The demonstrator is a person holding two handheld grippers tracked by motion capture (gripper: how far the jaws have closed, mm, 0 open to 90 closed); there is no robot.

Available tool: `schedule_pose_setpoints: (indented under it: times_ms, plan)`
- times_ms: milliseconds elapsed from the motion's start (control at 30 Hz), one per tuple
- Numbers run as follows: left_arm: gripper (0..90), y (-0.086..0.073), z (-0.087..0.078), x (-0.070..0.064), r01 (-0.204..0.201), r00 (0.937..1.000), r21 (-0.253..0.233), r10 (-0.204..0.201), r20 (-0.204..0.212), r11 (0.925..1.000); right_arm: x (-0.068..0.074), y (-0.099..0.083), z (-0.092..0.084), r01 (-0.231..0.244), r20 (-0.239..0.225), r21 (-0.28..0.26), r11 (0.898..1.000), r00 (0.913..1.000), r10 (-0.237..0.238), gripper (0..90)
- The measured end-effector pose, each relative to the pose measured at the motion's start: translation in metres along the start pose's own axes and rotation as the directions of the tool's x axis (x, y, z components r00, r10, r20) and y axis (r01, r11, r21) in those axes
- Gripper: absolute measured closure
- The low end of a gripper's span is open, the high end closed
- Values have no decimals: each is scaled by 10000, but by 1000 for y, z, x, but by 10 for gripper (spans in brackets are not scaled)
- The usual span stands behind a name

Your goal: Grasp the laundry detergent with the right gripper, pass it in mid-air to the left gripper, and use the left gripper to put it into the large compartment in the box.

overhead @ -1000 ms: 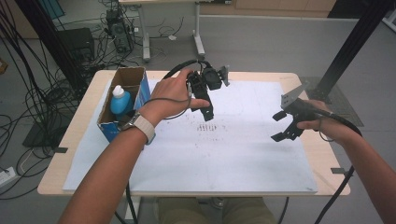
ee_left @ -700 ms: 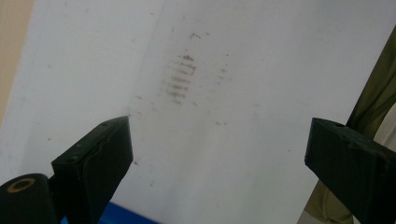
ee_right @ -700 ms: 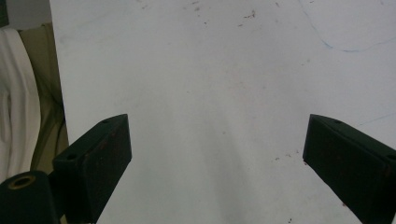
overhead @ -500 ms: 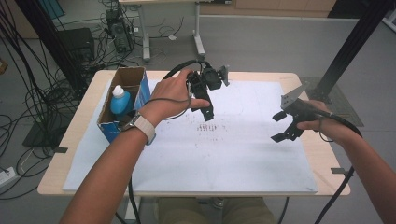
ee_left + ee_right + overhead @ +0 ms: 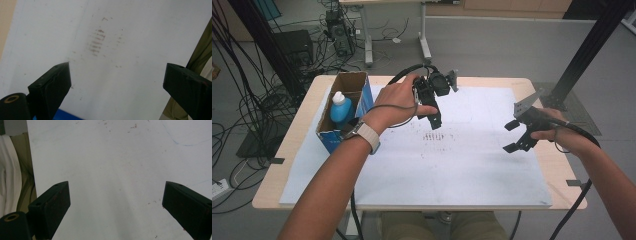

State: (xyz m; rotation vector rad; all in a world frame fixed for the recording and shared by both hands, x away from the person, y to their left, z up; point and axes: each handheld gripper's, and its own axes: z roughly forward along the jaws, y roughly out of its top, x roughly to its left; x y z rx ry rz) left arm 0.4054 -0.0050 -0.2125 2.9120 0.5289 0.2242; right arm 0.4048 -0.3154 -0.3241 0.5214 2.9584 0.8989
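Observation:
My left gripper (image 5: 432, 118) hangs over the far middle of the white sheet (image 5: 462, 165), held in a hand with a watch on its wrist. Its jaws stand wide apart in the left gripper view (image 5: 116, 75), with nothing between them and a patch of brown marks (image 5: 96, 42) on the sheet below. My right gripper (image 5: 508, 137) hovers near the sheet's right side, open too. Between its jaws in the right gripper view (image 5: 116, 195) lies only bare white sheet (image 5: 112, 170).
An open cardboard box (image 5: 354, 85) at the table's left holds a blue bottle with a white cap (image 5: 341, 109). The wooden table (image 5: 297, 135) borders the sheet. A black post (image 5: 582, 55) rises at the right rear; cables cover the floor at left.

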Motion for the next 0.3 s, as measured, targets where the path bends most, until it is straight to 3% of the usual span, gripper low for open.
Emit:
schedule_pose_setpoints:
  times_ms: [300]
  plan:
    - [82,-1,0,4,258,9997,-16,-258,-31,9997,0,-1,1,-5,-15,-22,10000,10000,5,78]
